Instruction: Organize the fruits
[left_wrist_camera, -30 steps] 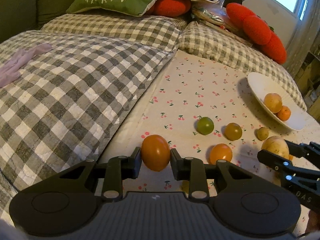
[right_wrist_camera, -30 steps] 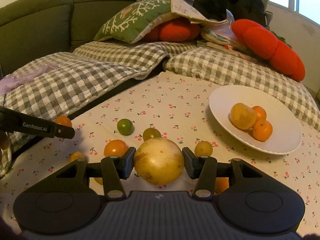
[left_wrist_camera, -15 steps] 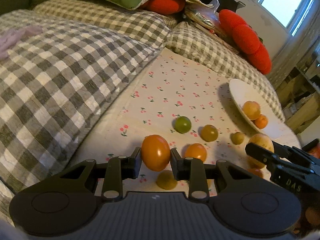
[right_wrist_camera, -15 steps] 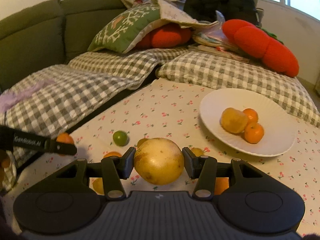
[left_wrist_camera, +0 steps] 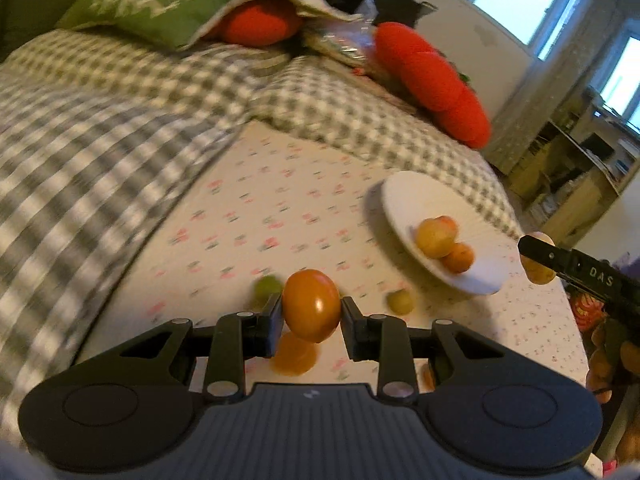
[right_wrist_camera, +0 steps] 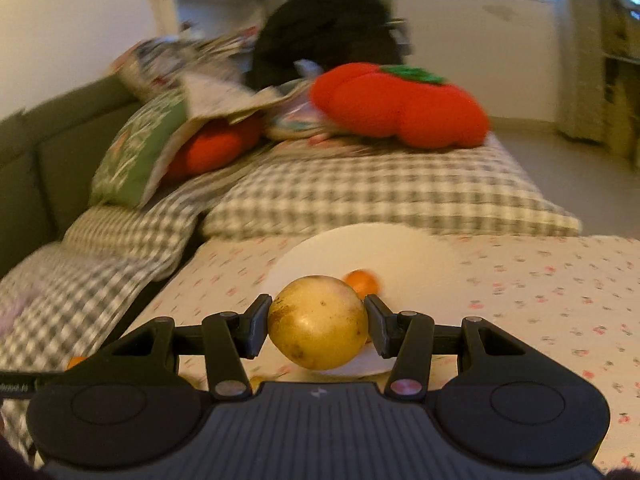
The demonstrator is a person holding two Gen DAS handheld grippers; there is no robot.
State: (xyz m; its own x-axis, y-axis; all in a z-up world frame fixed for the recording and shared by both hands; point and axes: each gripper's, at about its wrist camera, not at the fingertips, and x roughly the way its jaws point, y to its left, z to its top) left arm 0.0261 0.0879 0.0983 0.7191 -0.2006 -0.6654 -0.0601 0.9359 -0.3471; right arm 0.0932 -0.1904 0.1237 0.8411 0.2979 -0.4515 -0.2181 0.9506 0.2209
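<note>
My left gripper [left_wrist_camera: 311,312] is shut on an orange tomato [left_wrist_camera: 311,305] and holds it above the cherry-print cloth [left_wrist_camera: 280,208]. My right gripper [right_wrist_camera: 318,322] is shut on a large yellow fruit [right_wrist_camera: 318,322] just in front of the white plate [right_wrist_camera: 400,252]. The plate [left_wrist_camera: 404,196] holds a yellow fruit [left_wrist_camera: 434,236] and an orange [left_wrist_camera: 458,258]. In the left wrist view the right gripper's finger [left_wrist_camera: 568,262] and its yellow fruit [left_wrist_camera: 538,270] show beside the plate. Loose fruits lie on the cloth: a green one [left_wrist_camera: 267,286], a small yellow-green one [left_wrist_camera: 400,301], an orange one [left_wrist_camera: 295,354].
Checked grey cushions [left_wrist_camera: 100,120] border the cloth on the left and behind. A green pillow [left_wrist_camera: 168,4] and red tomato-shaped cushions [right_wrist_camera: 396,106] lie at the back. The cloth's right edge drops off near shelves [left_wrist_camera: 572,176].
Both grippers have lifted and moved toward the plate with their fruits. The right gripper now hangs close over the plate's near edge. Both views are motion-blurred.
</note>
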